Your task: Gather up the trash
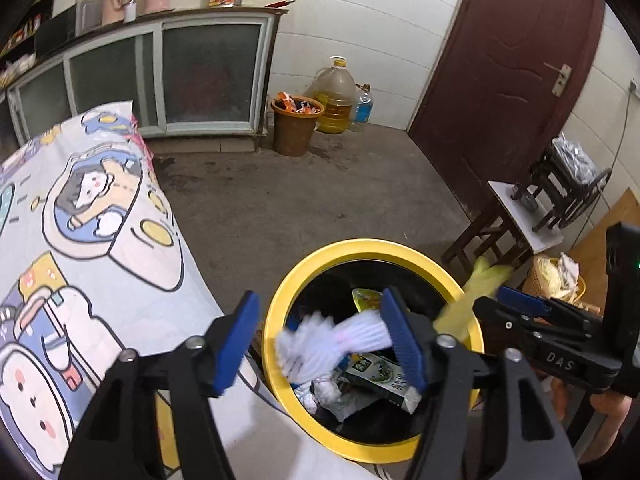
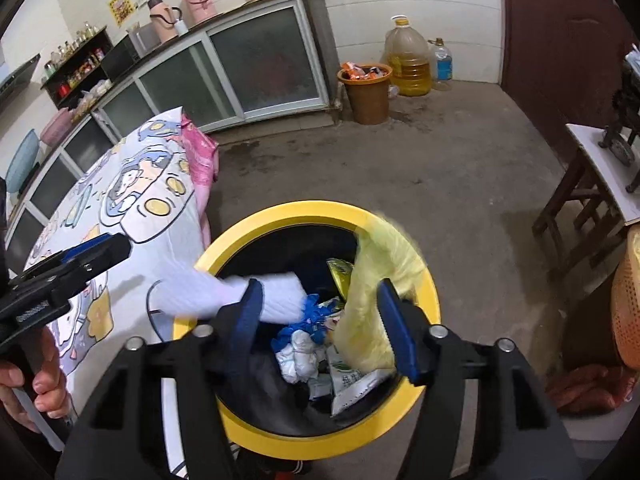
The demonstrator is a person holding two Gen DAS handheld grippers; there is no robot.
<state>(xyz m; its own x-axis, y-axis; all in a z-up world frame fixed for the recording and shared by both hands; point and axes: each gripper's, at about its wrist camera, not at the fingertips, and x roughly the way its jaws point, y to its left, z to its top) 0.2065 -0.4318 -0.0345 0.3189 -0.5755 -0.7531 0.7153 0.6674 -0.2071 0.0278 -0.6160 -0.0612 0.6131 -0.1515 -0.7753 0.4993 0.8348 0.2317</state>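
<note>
Holding two grippers over one yellow-rimmed bin (image 1: pixel 280 304)
We see left gripper (image 1: pixel 324 336) and right gripper (image 2: pixel 320 320) jaws apart; one white glove (image 1: pixel 320 340), one yellow glove (image 2: pixel 372 288) loose between them.

Concrete floor (image 1: pixel 320 200), yellow-rimmed bin (image 1: pixel 320 264), brown bucket (image 1: pixel 294 128), perhaps oil jug (image 1: pixel 336 96)

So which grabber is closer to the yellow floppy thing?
Right. The yellow glove hangs against one pad of the right gripper; the left gripper is beside it, over the white glove.

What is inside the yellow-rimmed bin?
In the bin: a green-white carton, crumpled tissue, blue scraps, a yellow wrapper. The falling white glove and yellow glove cover the rest.
</note>
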